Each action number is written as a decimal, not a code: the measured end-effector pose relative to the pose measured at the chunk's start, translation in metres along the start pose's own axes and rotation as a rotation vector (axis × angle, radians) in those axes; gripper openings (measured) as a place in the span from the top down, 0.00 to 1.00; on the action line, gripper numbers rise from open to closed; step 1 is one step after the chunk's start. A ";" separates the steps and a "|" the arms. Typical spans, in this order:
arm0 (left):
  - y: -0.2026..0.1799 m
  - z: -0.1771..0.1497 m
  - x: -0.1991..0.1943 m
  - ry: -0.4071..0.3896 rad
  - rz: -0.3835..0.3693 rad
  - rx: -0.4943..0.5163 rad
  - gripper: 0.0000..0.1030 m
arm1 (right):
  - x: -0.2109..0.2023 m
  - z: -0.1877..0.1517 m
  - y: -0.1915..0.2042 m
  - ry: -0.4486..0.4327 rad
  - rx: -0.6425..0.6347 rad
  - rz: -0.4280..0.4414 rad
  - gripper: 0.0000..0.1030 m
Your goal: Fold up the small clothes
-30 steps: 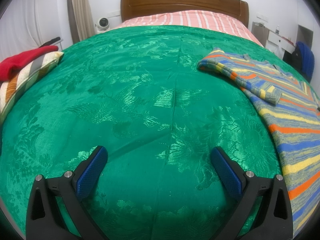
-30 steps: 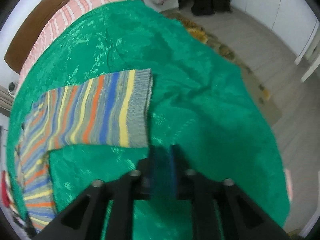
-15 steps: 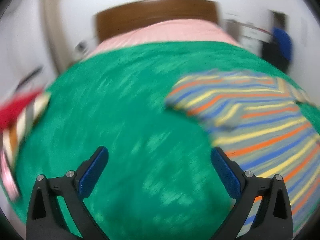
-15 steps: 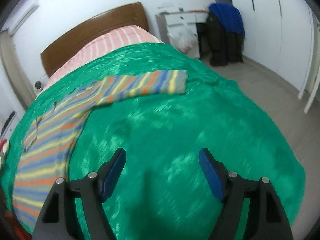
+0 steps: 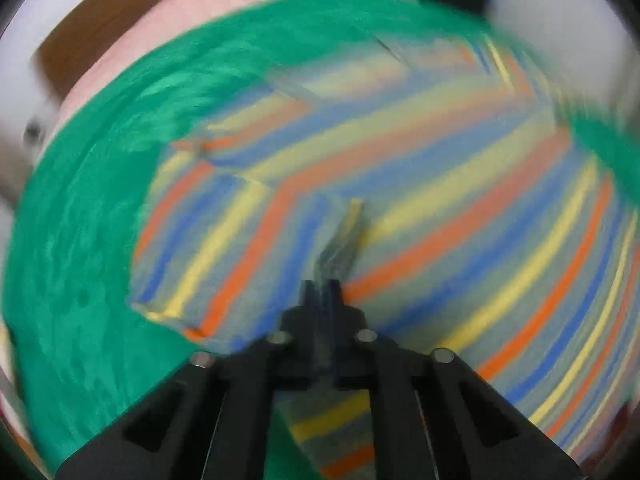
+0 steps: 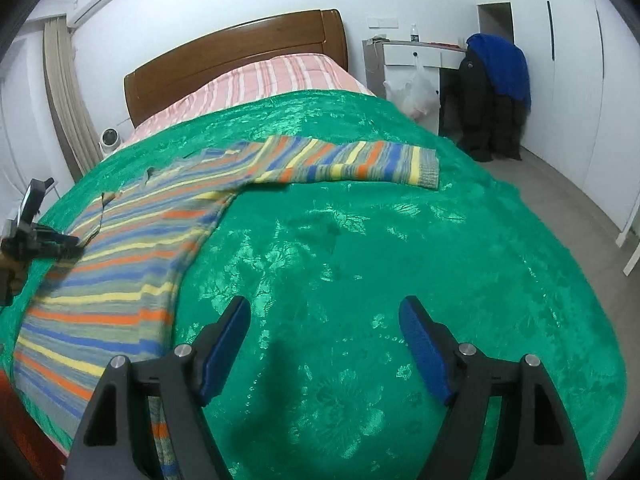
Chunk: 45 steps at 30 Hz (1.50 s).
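A: Left wrist view is blurred; what does the left hand-held gripper (image 5: 322, 292) show?
B: Its jaws are clamped on a pinched fold of the striped sweater (image 5: 420, 184), which spreads ahead over the green bedspread (image 5: 80, 240).
A: And the right hand-held gripper (image 6: 324, 344)?
B: Jaws apart, nothing between them; the sweater lies to its left, one sleeve (image 6: 352, 162) stretched beyond.

We see a knitted sweater (image 6: 132, 240), matt and woolly, with a ribbed cuff, lying on a glossy green satin bedspread (image 6: 380, 240) woven with a shiny leaf pattern. The headboard (image 6: 240, 56) is polished brown wood. Our right gripper (image 6: 324, 340) looks like matt black plastic with textured blue rubbery pads and bright metal screws. A thin plastic bag (image 6: 416, 92) hangs by the desk.
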<state>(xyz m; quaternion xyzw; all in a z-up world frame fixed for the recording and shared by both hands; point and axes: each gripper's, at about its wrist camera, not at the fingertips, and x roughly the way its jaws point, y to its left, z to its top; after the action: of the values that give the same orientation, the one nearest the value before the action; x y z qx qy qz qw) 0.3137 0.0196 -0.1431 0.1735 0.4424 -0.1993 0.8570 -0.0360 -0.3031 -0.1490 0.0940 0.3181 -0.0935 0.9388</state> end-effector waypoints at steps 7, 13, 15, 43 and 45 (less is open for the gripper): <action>0.200 -0.039 -0.071 -0.257 0.107 -0.767 0.99 | 0.004 -0.001 -0.004 0.003 0.022 0.016 0.26; 0.273 -0.099 -0.062 -0.209 0.238 -0.993 1.00 | 0.015 -0.004 -0.002 0.038 0.015 0.028 0.26; 0.284 -0.112 -0.060 -0.205 0.245 -1.018 1.00 | 0.018 -0.004 -0.003 0.046 0.016 0.028 0.26; 0.234 -0.139 -0.036 -0.067 0.147 -0.888 0.98 | 0.031 -0.010 0.011 0.067 -0.041 0.015 0.23; 0.233 -0.139 -0.031 -0.051 0.164 -0.877 0.98 | 0.031 -0.010 0.011 0.067 -0.041 0.015 0.23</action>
<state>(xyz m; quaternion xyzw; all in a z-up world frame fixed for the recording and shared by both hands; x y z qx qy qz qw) 0.3170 0.2919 -0.1655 -0.1767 0.4486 0.0713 0.8732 -0.0153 -0.2939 -0.1747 0.0801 0.3507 -0.0766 0.9299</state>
